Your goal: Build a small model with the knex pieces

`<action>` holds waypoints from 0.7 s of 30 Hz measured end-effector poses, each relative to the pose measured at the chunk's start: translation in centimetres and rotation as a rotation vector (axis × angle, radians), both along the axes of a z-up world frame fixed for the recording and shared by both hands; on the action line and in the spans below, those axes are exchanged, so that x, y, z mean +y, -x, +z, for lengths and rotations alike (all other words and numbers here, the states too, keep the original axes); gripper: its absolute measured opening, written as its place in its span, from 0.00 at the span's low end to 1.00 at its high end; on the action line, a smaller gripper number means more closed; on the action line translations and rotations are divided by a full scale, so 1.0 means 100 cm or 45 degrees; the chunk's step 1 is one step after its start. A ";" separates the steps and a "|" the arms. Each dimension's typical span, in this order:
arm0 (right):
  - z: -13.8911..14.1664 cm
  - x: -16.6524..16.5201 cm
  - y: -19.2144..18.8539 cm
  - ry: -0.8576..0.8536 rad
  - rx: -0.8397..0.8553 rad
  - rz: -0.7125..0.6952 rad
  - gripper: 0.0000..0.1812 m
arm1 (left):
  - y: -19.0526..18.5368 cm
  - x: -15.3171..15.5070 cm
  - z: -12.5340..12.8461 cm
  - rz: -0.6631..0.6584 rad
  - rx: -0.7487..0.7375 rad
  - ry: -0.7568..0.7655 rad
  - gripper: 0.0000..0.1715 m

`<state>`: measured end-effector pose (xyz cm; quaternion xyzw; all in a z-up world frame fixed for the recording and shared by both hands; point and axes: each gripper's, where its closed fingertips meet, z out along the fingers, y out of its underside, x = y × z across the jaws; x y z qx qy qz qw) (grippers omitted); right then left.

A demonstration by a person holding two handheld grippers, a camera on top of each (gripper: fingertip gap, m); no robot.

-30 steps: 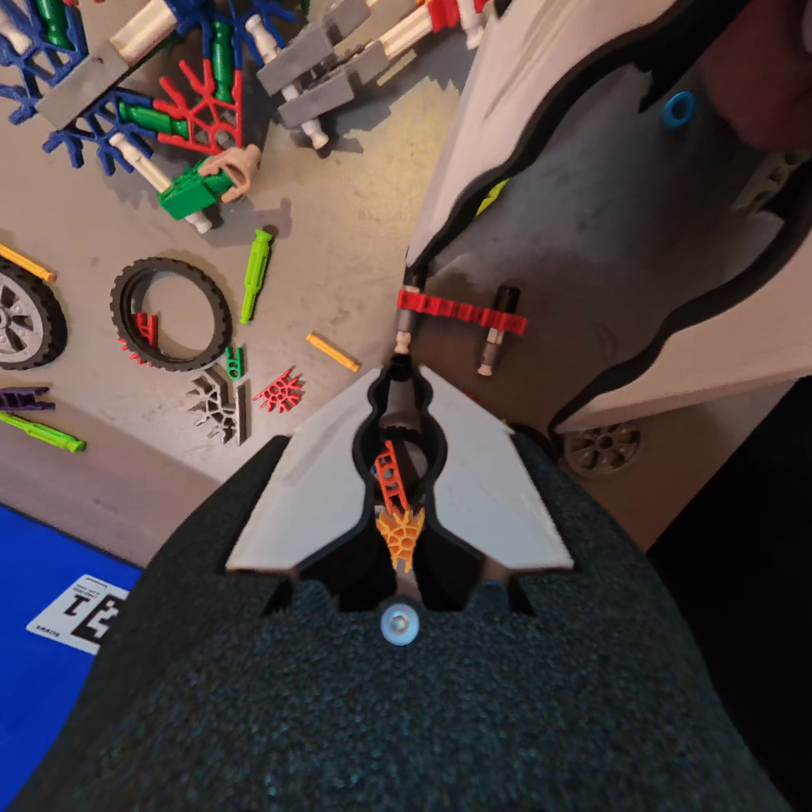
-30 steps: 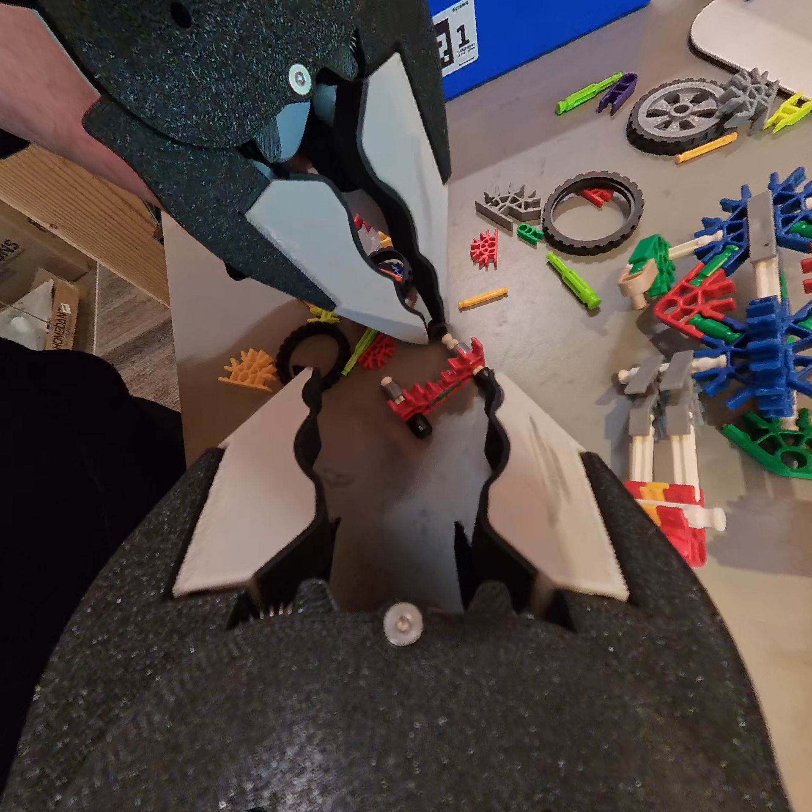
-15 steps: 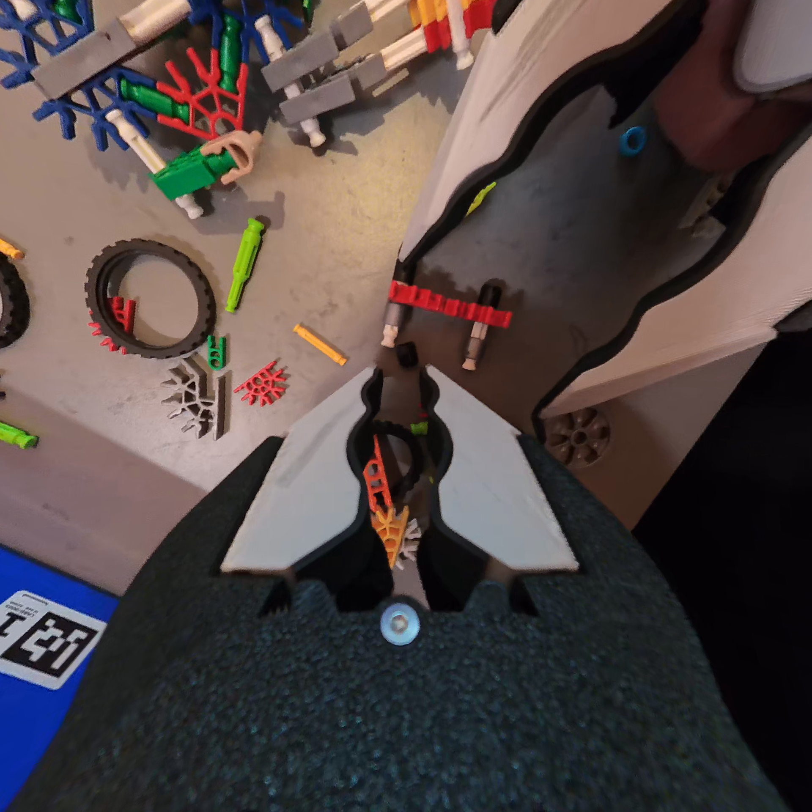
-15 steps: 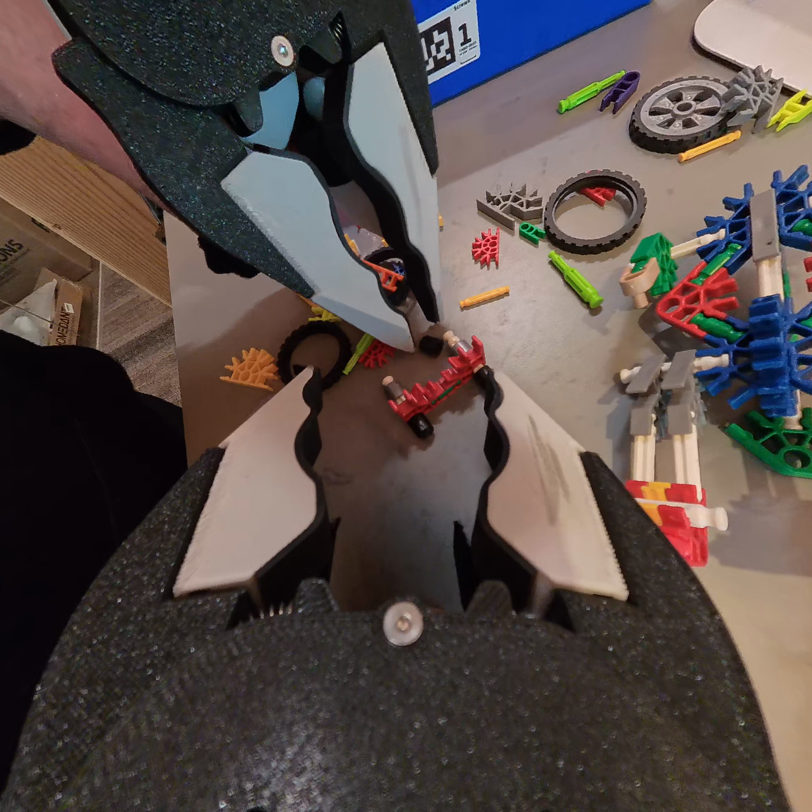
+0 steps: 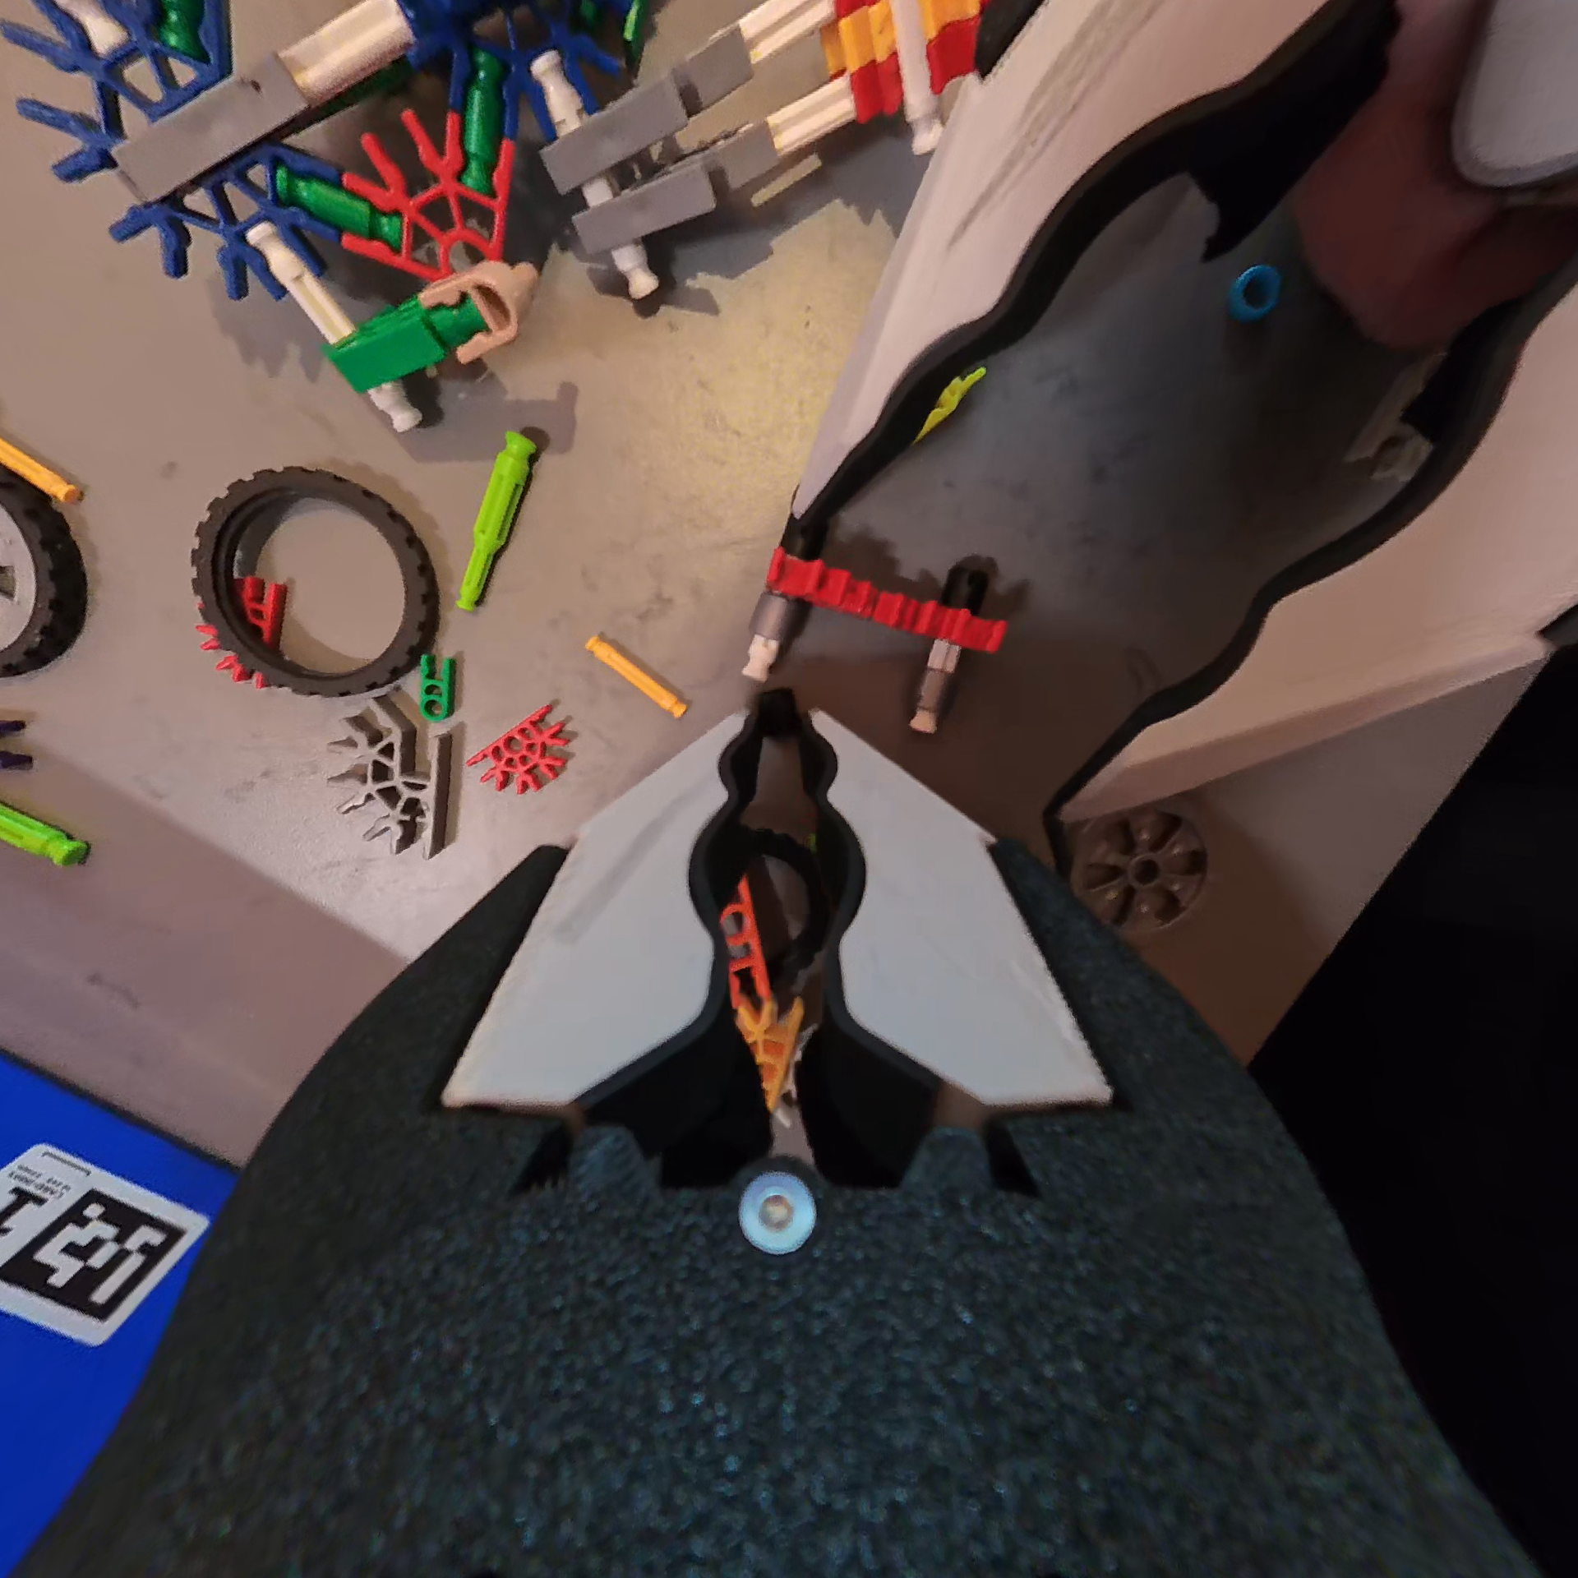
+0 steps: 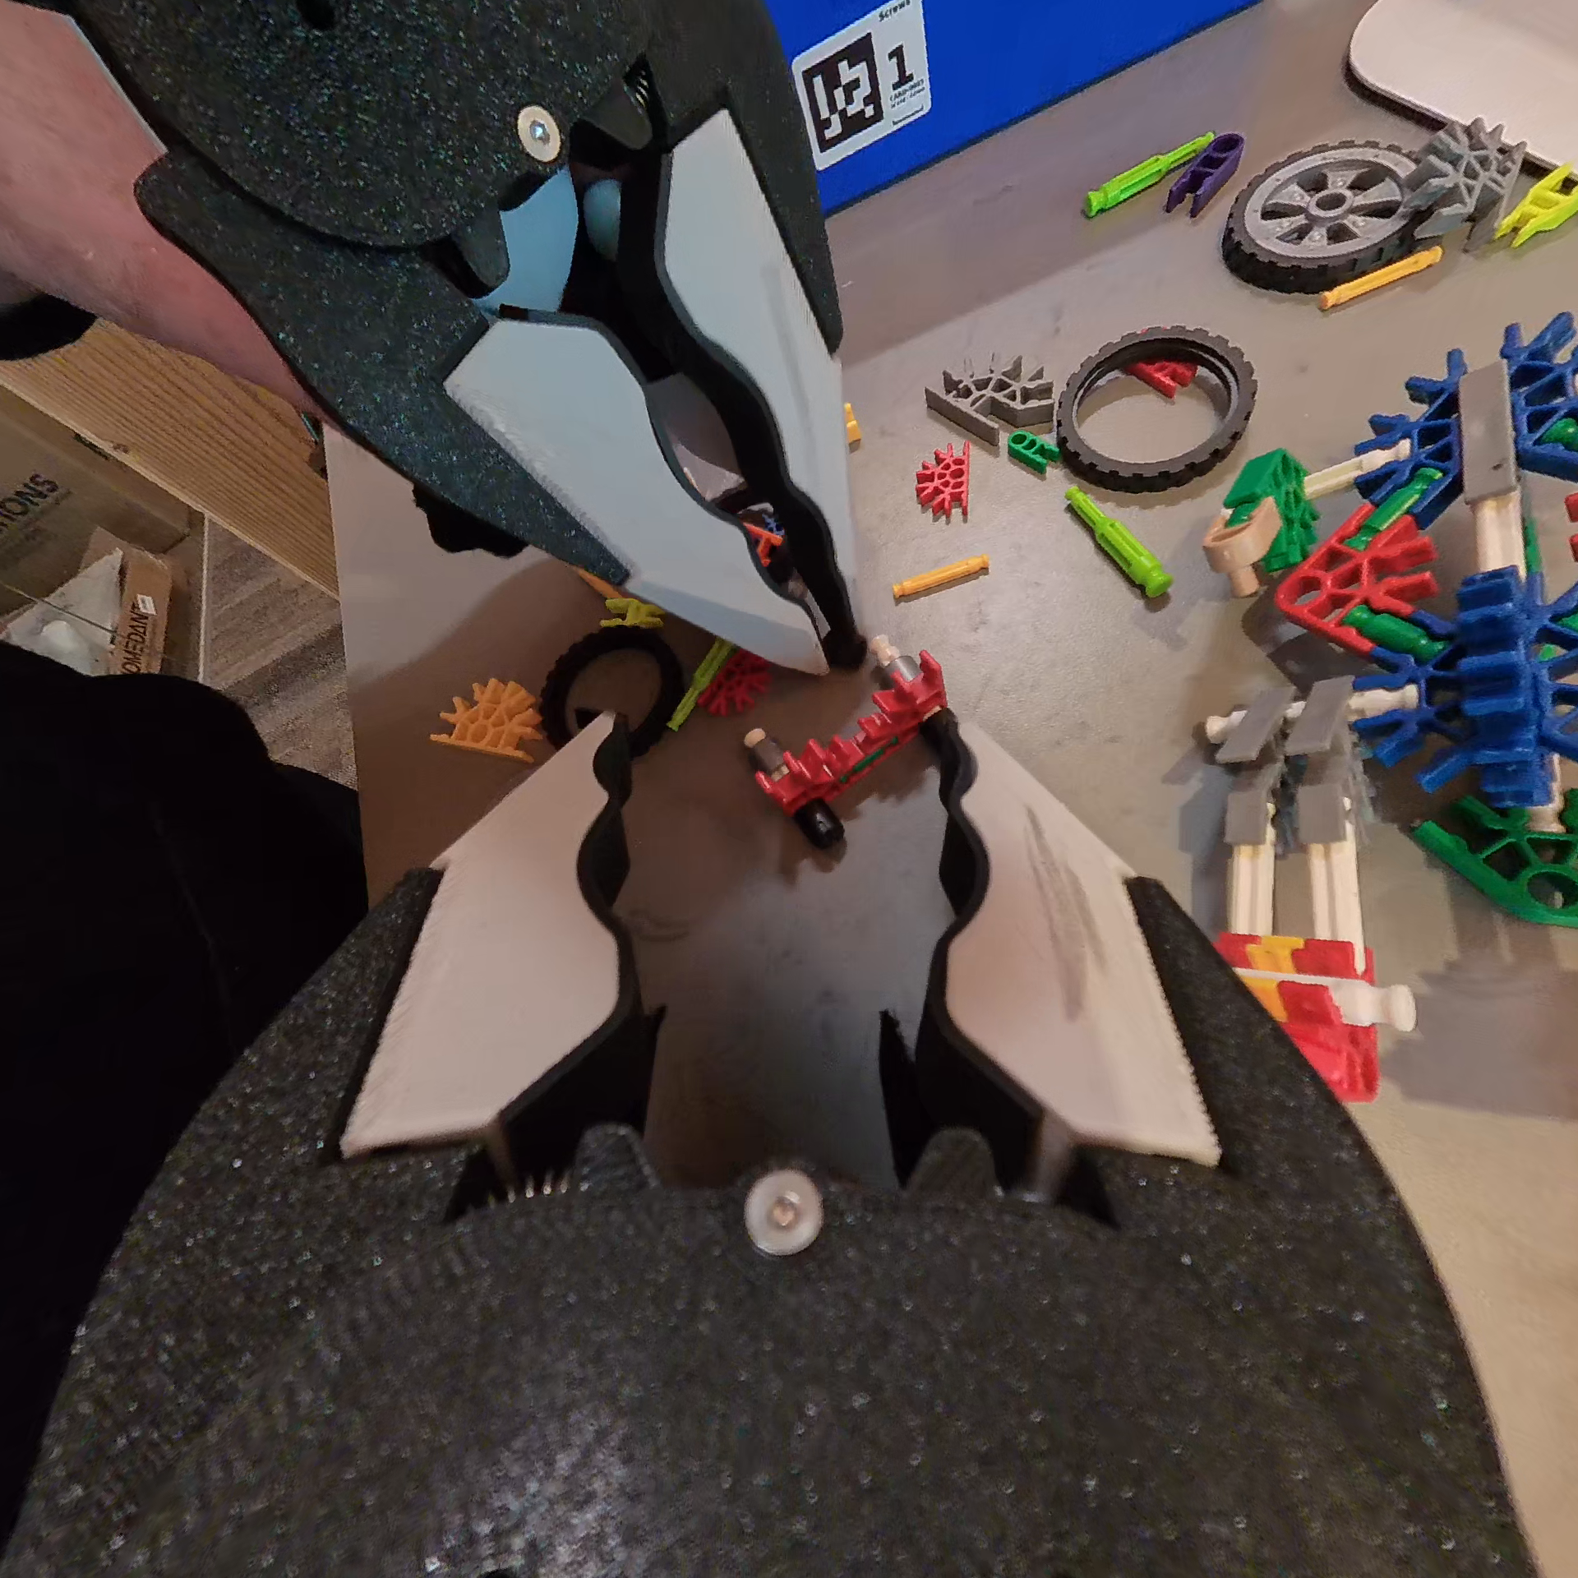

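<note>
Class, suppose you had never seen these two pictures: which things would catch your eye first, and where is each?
The red toothed connector strip on two rods lies mid-table between the open right claw's fingers. The left claw, shut on a small black piece, points down just beside it. To the right sprawls a blue, red and green construction-toy model, with a loose black tyre ring behind.

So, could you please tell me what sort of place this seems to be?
Probably a workshop or lab bench used for toy construction: a grey table strewn with plastic building pieces, a spoked wheel, a blue box bearing a square marker, and cardboard boxes on the floor.
</note>
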<state>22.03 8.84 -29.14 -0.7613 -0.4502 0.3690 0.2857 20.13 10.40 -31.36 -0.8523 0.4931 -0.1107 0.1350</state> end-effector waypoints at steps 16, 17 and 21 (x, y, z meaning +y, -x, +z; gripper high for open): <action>0.000 0.001 0.000 0.008 0.003 -0.010 0.40 | 0.001 0.009 -0.001 -0.099 0.045 -0.050 0.04; 0.000 0.001 0.000 0.009 0.003 -0.011 0.40 | 0.002 0.010 -0.001 -0.103 0.048 -0.048 0.04; 0.000 0.002 -0.001 0.013 0.005 -0.015 0.40 | 0.000 0.010 0.000 -0.152 0.047 -0.056 0.04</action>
